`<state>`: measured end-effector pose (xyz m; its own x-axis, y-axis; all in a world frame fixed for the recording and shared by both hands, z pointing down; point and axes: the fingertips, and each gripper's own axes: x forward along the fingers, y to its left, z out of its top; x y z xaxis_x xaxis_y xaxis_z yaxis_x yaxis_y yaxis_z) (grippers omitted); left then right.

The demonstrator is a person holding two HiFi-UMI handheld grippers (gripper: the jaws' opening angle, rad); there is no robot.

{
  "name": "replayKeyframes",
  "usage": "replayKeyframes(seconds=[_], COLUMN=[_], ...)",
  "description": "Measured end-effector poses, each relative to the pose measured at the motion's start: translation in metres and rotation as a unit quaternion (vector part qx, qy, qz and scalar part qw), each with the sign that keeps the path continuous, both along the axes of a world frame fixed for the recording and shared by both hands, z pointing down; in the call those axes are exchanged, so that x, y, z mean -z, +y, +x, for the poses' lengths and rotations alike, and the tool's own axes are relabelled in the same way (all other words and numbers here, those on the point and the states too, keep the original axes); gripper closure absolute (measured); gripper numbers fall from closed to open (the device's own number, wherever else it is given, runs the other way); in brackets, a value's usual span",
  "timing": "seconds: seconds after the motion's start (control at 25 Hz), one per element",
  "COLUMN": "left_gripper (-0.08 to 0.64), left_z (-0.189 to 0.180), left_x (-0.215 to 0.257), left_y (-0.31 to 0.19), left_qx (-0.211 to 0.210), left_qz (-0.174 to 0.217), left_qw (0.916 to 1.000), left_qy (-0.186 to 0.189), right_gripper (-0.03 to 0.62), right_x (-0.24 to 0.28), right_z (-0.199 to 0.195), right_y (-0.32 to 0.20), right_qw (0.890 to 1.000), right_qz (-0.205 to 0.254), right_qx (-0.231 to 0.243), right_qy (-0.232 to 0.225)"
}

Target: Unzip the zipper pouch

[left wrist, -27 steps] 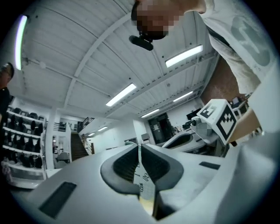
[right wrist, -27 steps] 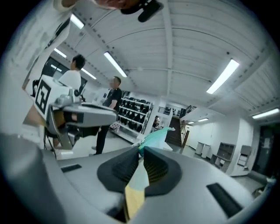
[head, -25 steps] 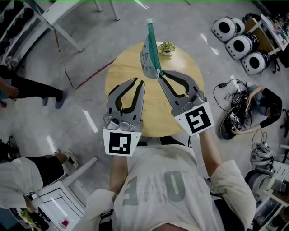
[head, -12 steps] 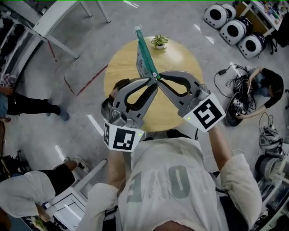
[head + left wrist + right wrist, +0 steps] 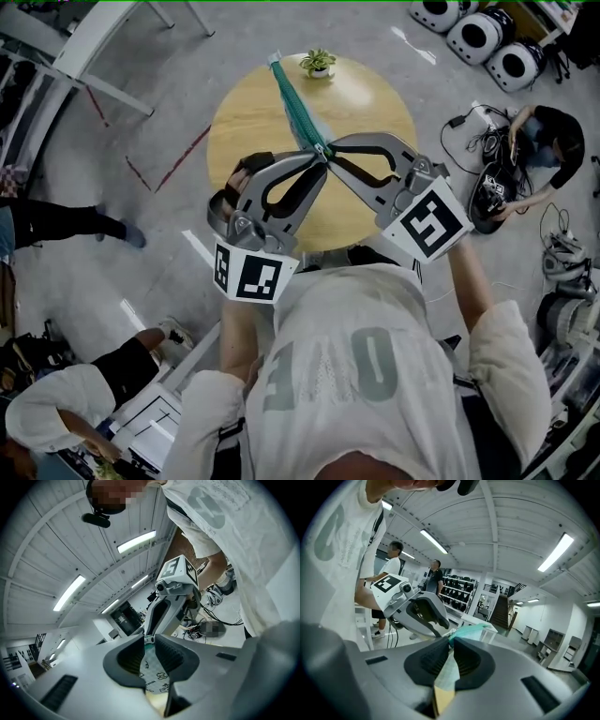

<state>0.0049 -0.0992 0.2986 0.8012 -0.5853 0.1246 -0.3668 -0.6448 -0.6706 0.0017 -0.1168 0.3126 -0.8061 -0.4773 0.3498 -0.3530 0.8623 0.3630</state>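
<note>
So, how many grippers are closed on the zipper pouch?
2. The left gripper pinches the near end of the zipper pouch from the left; the right gripper from the right.

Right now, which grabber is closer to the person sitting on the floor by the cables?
Right. The right gripper reaches in from the seated person's side of the zipper pouch; the left gripper comes from the other side, farther away.
</note>
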Motion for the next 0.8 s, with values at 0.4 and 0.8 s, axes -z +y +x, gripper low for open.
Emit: replayKeyframes(seconds=[0.4, 0.8], left_gripper=[0.480, 0.517], left_z=[-0.007, 0.000], left_x=[0.004, 0.004], left_y=[0.016, 0.024], left_qx=[0.015, 0.012], left_qz=[-0.004, 0.002], left_qw=[0.9991, 0.9993], left_qy=[0.039, 0.036], right_gripper=[0.538, 0.538], right_x=[0.001, 0.003], right_z=[0.006, 0.010], right_y=[0.016, 0.031], right_qw=[1.000, 1.000], right_qz=[-0.003, -0.009], right_qx=[-0.007, -0.004], right_qy=[0.003, 0.000])
